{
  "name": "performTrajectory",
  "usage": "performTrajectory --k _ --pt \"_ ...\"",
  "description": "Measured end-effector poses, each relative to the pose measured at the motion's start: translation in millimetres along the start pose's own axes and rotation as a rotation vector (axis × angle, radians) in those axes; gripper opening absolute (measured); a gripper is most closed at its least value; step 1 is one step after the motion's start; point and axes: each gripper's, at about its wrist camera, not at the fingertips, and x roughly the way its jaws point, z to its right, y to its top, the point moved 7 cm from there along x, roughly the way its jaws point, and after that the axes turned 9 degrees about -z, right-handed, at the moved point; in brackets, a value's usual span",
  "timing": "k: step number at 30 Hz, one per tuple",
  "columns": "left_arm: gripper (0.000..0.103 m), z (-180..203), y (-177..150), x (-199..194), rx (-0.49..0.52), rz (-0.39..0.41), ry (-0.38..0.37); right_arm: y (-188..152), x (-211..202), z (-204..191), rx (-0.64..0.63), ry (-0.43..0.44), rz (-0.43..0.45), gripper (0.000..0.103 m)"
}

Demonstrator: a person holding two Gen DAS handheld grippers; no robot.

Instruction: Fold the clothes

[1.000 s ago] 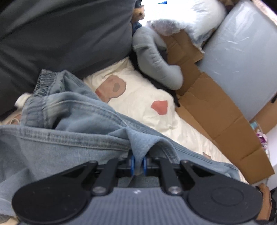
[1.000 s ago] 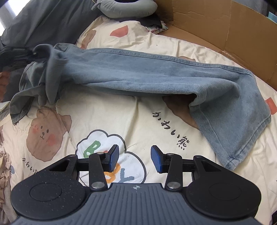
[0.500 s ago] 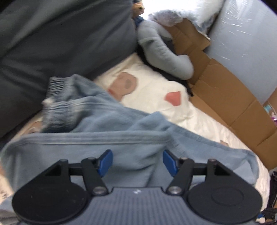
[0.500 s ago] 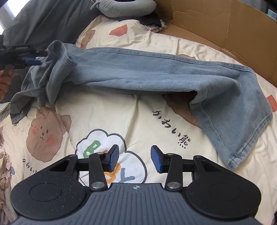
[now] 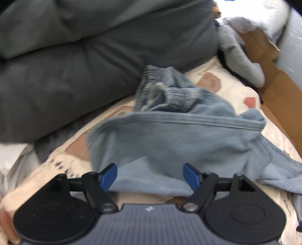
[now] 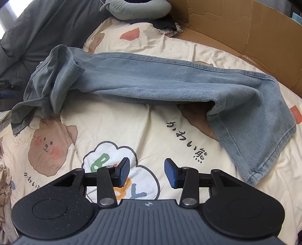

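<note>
Lying across a cream bear-print duvet (image 6: pixel 143 120), light blue jeans (image 6: pixel 169 83) stretched left to right in the right wrist view; waistband end bunched at far left, leg folded down toward the near right with the hem (image 6: pixel 264 169) resting on the duvet; right gripper (image 6: pixel 147 173) hovering near, blue pads spread apart, grasping nothing, above a cloud print with coloured letters; grey U-shaped neck pillow (image 6: pixel 135 11) at the far edge; brown cardboard (image 6: pixel 245 28) standing along the far right; dark grey comforter (image 6: pixel 37 32) heaped at far left.

Seen from the left wrist, blurred: left gripper (image 5: pixel 150 176) released, blue pads wide apart, with crumpled denim lying just beyond and between them, not pinched; elastic waistband (image 5: pixel 160 94) rumpled farther off, against the dark grey comforter (image 5: pixel 75 66); neck pillow (image 5: pixel 239 56) and cardboard (image 5: pixel 273 84) at far right; bear-print duvet (image 5: pixel 226 83) showing around the jeans (image 5: pixel 179 141).
</note>
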Motion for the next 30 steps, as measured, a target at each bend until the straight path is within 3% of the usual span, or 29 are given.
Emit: performTrajectory --k 12,15,19,22,24,27,30 --pt "0.091 -57 -19 22 -0.095 -0.03 0.114 6 -4 -16 -0.029 0.059 0.013 0.048" --pt "0.092 -65 -24 35 -0.096 -0.057 0.106 7 -5 -21 -0.034 0.073 0.015 0.05" --pt "0.092 -74 -33 51 -0.108 -0.1 0.078 11 -6 -28 -0.03 0.12 0.014 0.069" --pt "0.067 -81 -40 63 -0.118 -0.133 0.056 17 -6 -40 -0.042 0.155 0.028 0.076" --pt "0.045 -79 -45 67 -0.131 -0.158 0.032 20 -5 -49 -0.055 0.171 0.028 0.08" --pt "0.026 -74 -50 64 -0.107 -0.158 0.01 24 -4 -62 -0.074 0.199 0.028 0.086" --pt "0.013 -69 -53 55 -0.108 -0.147 -0.042 24 -2 -73 -0.088 0.227 0.015 0.089"
